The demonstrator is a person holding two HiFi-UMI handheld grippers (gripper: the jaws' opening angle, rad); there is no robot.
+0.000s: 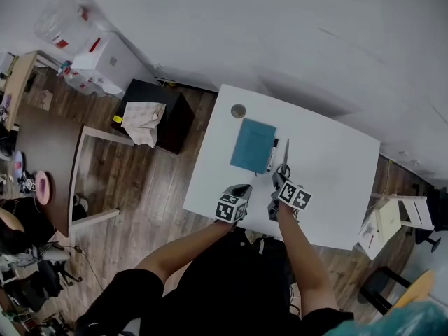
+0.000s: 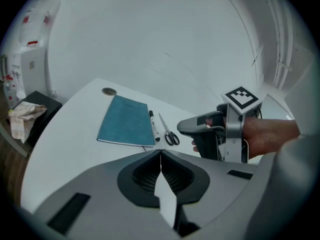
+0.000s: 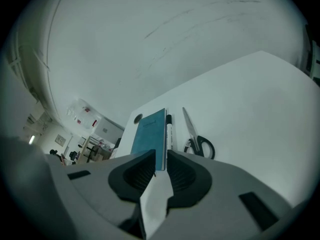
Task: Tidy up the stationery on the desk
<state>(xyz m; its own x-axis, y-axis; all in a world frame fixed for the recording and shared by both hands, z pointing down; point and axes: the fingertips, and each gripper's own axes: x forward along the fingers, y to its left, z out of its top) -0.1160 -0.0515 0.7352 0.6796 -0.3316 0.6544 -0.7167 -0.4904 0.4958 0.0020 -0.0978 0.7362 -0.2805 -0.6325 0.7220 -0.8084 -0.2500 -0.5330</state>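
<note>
The left gripper is hovering over the near edge of the white desk, its jaws pressing flat together with nothing between them. Just beyond its tips and a little to the right, the teal notebook is lying flat, apart from the gripper. A small round grey disc is sitting in the desk top past the notebook's far left corner. The marker is lying just beside the notebook's right edge and parallel to it. The scissors are lying closed to the right of the marker, blades pointing away from the person and black handles towards them. The right gripper is hanging near the scissors' handles without touching them, its jaws standing a narrow slit apart and holding nothing. In the right gripper view, the notebook's edge is showing beyond that slit, with the marker and scissors lying off to the right of the jaws
</note>
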